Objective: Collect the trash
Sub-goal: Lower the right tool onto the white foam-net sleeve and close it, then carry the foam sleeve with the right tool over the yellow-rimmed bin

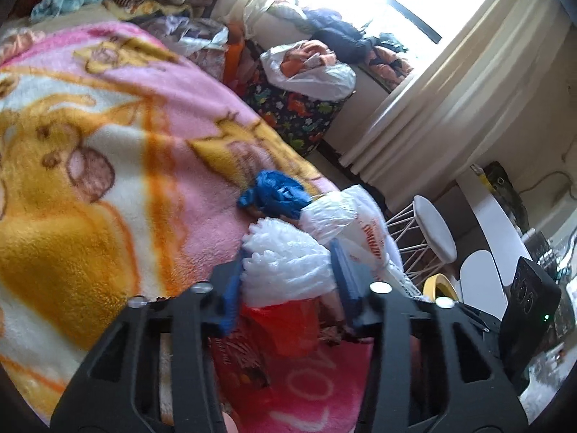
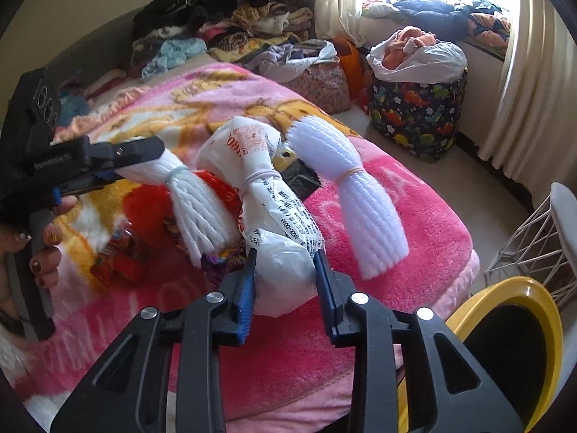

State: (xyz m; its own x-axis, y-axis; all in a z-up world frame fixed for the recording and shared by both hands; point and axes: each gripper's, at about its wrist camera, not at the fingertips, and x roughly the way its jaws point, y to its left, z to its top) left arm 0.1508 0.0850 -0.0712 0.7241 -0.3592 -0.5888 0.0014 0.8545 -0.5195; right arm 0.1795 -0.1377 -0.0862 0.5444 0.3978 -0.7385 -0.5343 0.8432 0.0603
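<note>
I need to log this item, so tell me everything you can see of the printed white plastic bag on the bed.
The printed white plastic bag is crinkled thin film with red and black print, cinched mid-length by a rubber band. It lies across the pink blanket, between two white foam bundles. The right gripper pinches its near, bulging end.

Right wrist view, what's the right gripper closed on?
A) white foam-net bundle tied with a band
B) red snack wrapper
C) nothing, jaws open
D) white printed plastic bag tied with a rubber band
D: the right gripper has its blue pads pressed on both sides of the printed plastic bag; the foam-net bundle is in the left gripper instead.
</note>
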